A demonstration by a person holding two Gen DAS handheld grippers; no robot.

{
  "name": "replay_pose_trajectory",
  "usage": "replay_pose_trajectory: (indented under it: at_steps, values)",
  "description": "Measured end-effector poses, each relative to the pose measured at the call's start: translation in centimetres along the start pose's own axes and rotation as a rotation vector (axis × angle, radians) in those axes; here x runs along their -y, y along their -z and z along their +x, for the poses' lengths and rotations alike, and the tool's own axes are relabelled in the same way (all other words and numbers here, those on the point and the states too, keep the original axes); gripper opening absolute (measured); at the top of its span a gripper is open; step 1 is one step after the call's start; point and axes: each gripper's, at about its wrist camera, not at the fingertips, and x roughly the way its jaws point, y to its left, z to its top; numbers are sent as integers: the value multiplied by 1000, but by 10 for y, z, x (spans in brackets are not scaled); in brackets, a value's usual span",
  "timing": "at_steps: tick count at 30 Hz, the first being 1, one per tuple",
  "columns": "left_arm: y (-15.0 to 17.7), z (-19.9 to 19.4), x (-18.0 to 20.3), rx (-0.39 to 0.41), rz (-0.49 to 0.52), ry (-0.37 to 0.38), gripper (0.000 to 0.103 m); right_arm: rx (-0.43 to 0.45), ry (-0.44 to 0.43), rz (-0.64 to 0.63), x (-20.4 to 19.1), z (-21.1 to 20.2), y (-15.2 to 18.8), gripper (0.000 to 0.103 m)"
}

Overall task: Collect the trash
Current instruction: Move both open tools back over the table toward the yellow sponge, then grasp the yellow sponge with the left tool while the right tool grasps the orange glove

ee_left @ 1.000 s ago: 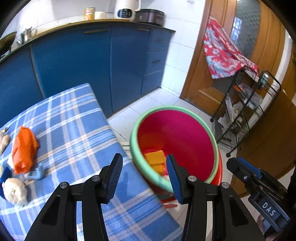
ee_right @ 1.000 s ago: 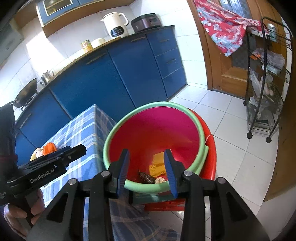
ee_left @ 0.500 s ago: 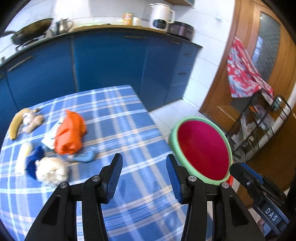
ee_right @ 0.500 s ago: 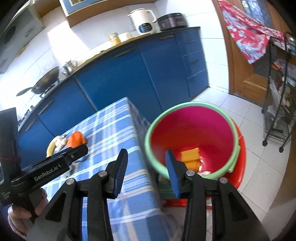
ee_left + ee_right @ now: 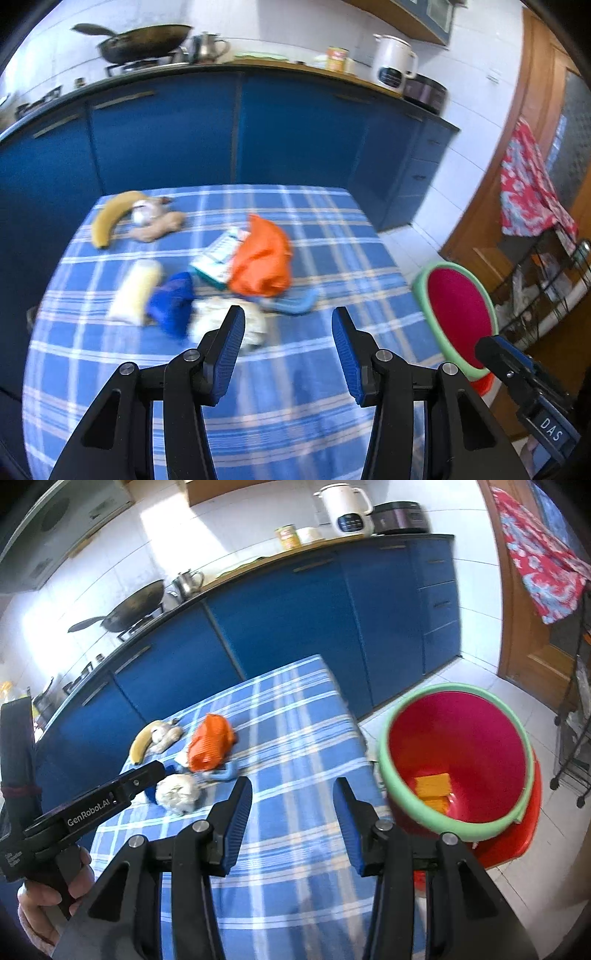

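Trash lies on the blue plaid table (image 5: 295,406): an orange bag (image 5: 262,258), a white crumpled wad (image 5: 240,321), a blue wrapper (image 5: 171,302), a pale packet (image 5: 136,291), a carton (image 5: 218,258) and a light-blue strip (image 5: 295,304). My left gripper (image 5: 288,350) is open and empty, just short of the wad. My right gripper (image 5: 291,823) is open and empty over the table's right part (image 5: 295,775). The red bin with a green rim (image 5: 458,753) stands on the floor to the right and holds yellow trash (image 5: 432,788). The bin also shows in the left wrist view (image 5: 458,314).
A banana (image 5: 110,218) and ginger (image 5: 159,225) lie at the table's far left. Blue cabinets (image 5: 258,129) run behind, with a wok (image 5: 144,40) and a kettle (image 5: 393,62) on the counter. A wire rack (image 5: 546,280) and a wooden door (image 5: 524,609) are at right.
Both grippers have swung left from above the bin to above the table. The trash pile has come into the middle of the left wrist view. Both stay open and empty.
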Motion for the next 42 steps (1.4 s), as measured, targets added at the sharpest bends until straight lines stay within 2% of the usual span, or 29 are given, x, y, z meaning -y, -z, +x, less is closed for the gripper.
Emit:
replay_pose_trajectory:
  at_steps: [12,22,32,35,42]
  values:
    - [-12,-19,-83,52,-100,-120,50,-53,-46,-71,-54,32,-3,50]
    - [-18,11,-135,10,-159,-181,50,-86,-64,-113,-88,66,-13,53]
    - [-14,65,-158,-85,-188,-182,50,-139,-67,-129,-110,126,-25,54]
    - [-13,77,-161,-103,-185,-175,59,-162,-69,-129,-113,145,-28,54]
    - [-16,102,-162,-137,-175,-174,60,-203,-66,-115,-113,184,-32,54]
